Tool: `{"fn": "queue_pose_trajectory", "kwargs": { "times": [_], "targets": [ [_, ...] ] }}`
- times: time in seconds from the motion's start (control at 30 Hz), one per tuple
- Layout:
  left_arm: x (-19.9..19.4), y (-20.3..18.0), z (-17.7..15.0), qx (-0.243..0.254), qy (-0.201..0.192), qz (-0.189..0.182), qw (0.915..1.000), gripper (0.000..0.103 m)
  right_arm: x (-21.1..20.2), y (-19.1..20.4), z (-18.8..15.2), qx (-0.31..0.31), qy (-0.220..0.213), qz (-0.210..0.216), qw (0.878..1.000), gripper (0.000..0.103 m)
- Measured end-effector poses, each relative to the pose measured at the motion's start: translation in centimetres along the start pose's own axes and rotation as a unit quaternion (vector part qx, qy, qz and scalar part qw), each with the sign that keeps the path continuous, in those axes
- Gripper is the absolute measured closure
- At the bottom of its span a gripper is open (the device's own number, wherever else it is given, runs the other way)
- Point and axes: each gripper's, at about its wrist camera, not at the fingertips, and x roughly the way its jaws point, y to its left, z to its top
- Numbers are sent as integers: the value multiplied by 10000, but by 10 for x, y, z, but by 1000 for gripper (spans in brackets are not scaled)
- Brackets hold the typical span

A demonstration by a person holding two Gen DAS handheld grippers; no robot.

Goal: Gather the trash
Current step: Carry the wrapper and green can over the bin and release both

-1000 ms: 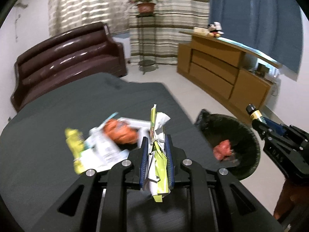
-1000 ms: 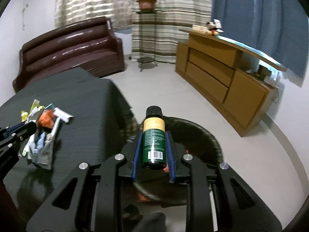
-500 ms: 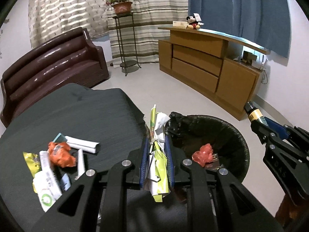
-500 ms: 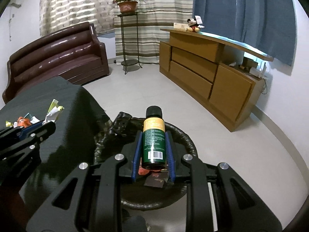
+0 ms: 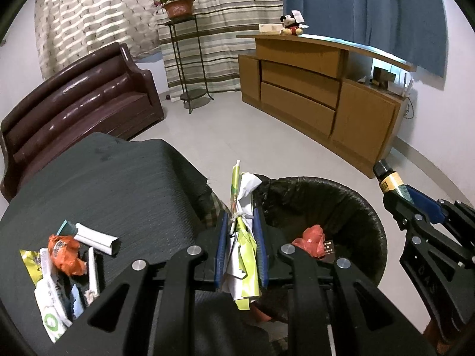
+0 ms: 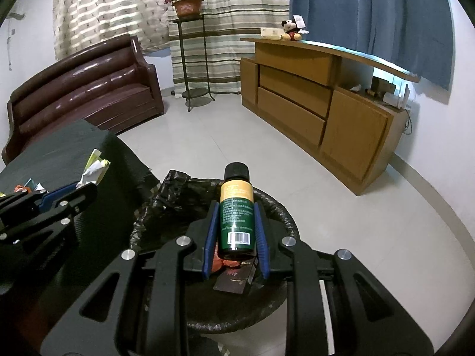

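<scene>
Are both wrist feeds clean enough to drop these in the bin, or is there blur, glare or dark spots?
Left wrist view: sharp; fisheye bends the cabinet; the wrappers in the left gripper read clearly; the bin interior is dark. Right wrist view: sharp; a small highlight on the bottle in the right gripper; sheen on the sofa; black corners.

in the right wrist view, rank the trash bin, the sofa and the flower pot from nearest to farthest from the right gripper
1. Trash bin, right below the right gripper.
2. Sofa, across the floor on the left.
3. Flower pot, on the tall stand by the curtains.
</scene>
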Motion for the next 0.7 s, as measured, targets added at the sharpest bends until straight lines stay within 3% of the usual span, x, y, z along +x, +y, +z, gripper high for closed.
{"fn": "queue_pose_trajectory", "kwargs": {
  "times": [0.27,0.33,0.4,0.7],
  "targets": [
    [6,-3,4,53,105,36,9999,82,7,-4,2,41,50,-18,10000,80],
    [7,-4,5,29,131,65,9999,76,8,-5,2,82,48,-1,10000,79],
    [7,-4,7,-25,127,76,9999,62,9,-7,2,131,47,-1,9999,71],
    [3,-1,7,-117,41,151,9998,45,1,-8,1,214,-30,-119,9997,61]
  ]
}}
